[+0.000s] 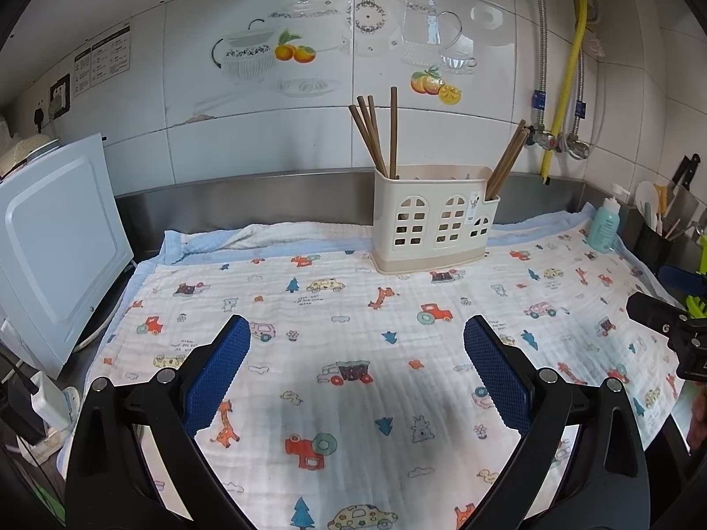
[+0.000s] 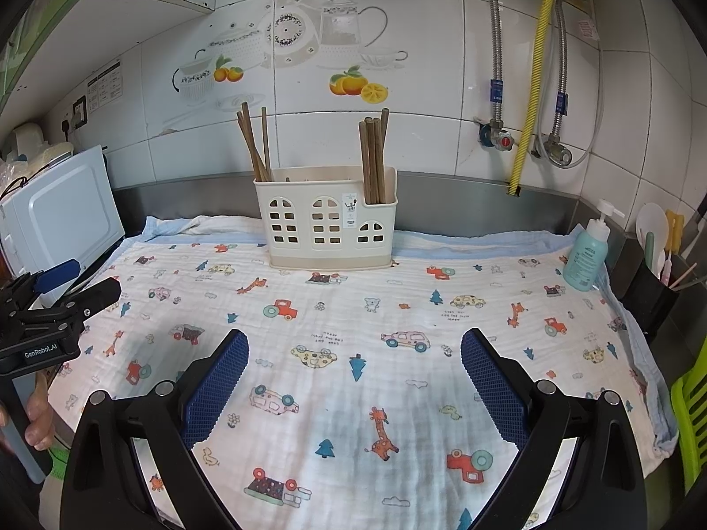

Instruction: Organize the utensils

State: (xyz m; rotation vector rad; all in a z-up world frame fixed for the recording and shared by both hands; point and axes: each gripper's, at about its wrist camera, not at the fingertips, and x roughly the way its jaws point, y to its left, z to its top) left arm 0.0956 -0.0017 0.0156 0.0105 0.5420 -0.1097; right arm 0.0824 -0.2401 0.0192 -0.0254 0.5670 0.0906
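Cream plastic, the utensil holder [image 1: 435,225] stands upright at the back of my surface on a cartoon-printed cloth [image 1: 353,353], close to the steel backsplash, with brown wooden chopsticks [image 1: 375,137] leaning in its left compartment and another bunch [image 2: 373,159] in its right end compartment. My left gripper [image 1: 355,366] hovers above the cloth well short of the holder, its blue-padded jaws spread wide with nothing between them. My right gripper [image 2: 353,375] hangs beside it, jaws equally wide and empty, a teal pump bottle [image 2: 587,251] off to the right.
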